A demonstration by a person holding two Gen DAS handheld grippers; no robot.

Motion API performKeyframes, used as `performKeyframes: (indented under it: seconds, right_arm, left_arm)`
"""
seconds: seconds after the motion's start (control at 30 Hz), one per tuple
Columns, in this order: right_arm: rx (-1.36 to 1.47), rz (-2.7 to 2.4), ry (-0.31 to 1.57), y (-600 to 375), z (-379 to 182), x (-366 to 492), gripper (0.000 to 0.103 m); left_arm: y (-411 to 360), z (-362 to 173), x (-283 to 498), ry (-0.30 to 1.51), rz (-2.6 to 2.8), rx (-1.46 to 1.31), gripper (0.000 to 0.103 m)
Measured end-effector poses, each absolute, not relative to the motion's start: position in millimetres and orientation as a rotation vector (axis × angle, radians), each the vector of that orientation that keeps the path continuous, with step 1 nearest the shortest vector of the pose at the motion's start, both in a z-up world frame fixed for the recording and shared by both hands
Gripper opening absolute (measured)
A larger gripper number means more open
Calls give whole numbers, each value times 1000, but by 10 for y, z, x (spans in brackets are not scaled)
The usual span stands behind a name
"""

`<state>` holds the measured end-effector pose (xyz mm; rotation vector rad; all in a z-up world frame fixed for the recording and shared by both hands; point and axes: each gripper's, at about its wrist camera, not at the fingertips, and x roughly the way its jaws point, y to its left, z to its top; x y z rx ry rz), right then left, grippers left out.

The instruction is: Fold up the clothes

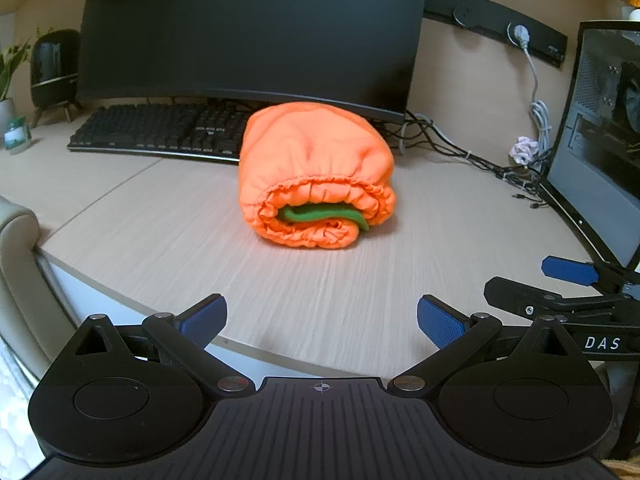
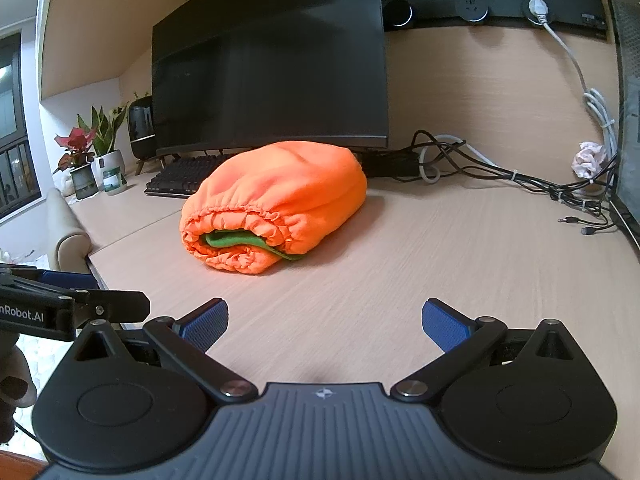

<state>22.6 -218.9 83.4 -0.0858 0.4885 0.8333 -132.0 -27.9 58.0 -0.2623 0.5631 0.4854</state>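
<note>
Both grippers sit low at the bottom of their frames with nothing between the fingers. In the left wrist view the left gripper (image 1: 322, 322) has its blue pads spread wide over the near edge of the desk (image 1: 160, 232); the right gripper (image 2: 325, 324) is equally wide in its own view and also shows at the lower right of the left view.

Mid-frame, well apart from both, the orange garment (image 1: 316, 160) lies rolled into a thick bundle on the desk. Its gathered elastic hem faces the cameras, and a green layer (image 1: 324, 214) shows inside the roll; it may be a lining or a second piece.

Behind the bundle lie a black keyboard (image 1: 160, 132) and a dark monitor (image 1: 248, 28). At upper right, tangled cables (image 2: 520, 176) trail across the desk.
</note>
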Motion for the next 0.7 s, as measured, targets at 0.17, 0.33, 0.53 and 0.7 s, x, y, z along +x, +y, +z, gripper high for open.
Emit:
performKeyframes:
  seconds: [0.17,0.33,0.53,0.7]
  right_arm:
    - [-89,831,490,-2188,829,250,103]
    - [-90,831,496,-2176,820,282,103]
    - [-85,831,510,-2175,796,308,103]
    - [-87,834,520,-2167,780,314,103]
  left_arm:
    - [-285,571,-1305,563,485,-265,103]
    - [-267,561,-1279,567,491,-268,103]
    - [-256,537,-1263,582,502,-275,103]
    - [-219,515,-1261,588,514,-284,103]
